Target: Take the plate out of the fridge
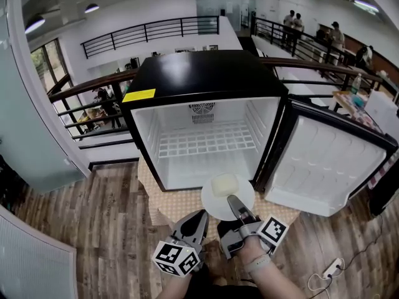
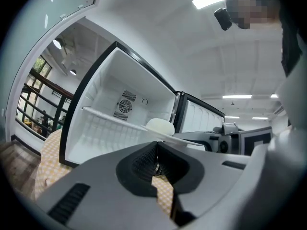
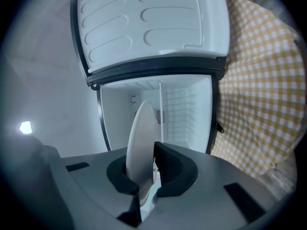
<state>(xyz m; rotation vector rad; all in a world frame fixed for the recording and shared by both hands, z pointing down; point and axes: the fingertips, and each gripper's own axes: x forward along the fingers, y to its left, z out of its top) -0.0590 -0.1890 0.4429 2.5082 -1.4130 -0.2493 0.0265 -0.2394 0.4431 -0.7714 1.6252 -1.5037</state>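
Observation:
A small black fridge (image 1: 199, 76) stands with its door (image 1: 327, 161) swung open to the right; its white inside holds only a wire shelf (image 1: 206, 142). A white plate (image 1: 215, 204) with a pale yellow block (image 1: 224, 184) on it hangs just outside the fridge's front edge. My right gripper (image 1: 235, 205) is shut on the plate's near rim; the right gripper view shows the plate (image 3: 140, 143) edge-on between the jaws. My left gripper (image 1: 198, 220) hovers beside it at the left, shut and empty. The plate (image 2: 160, 127) also shows past the left jaws.
A yellow checked cloth (image 1: 165, 207) covers the surface under the fridge, over a wood-look floor (image 1: 81, 223). A black railing (image 1: 87, 86) runs behind the fridge. A power strip (image 1: 330, 268) lies on the floor at the lower right. People stand far off at the back right.

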